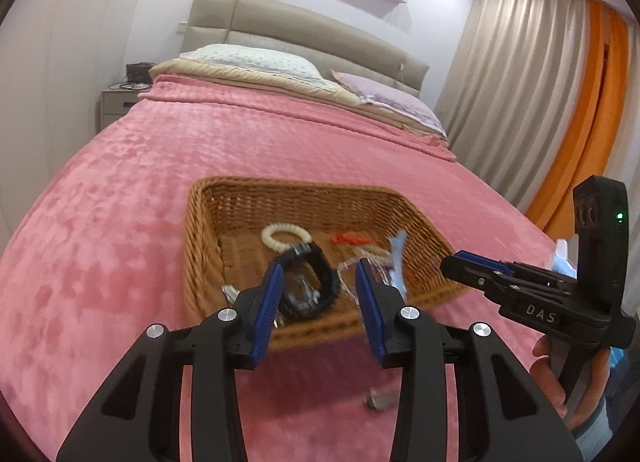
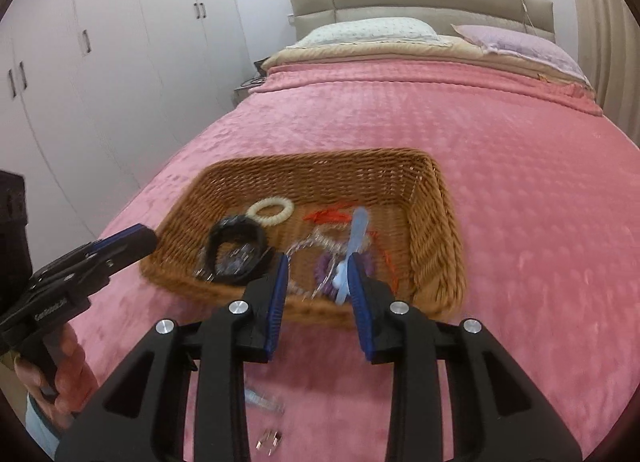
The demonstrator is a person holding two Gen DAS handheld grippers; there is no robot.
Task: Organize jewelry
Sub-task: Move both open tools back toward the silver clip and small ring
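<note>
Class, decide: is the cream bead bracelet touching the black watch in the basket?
Cannot tell. In the left wrist view the cream bracelet seems to meet the black watch; the right wrist view is too blurred to show contact or a gap.

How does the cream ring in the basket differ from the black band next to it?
The cream ring is pale and lies flat; the black band is dark, chunkier and props up on edge. The cream ring sits farther back, the black band nearer. Both are loops inside the wicker basket.

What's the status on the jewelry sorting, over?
Left gripper open, empty. Right gripper open, empty. Wicker basket on pink blanket holds black watch, cream bracelet. Small loose pieces on blanket nearside, nothing blocking.
</note>
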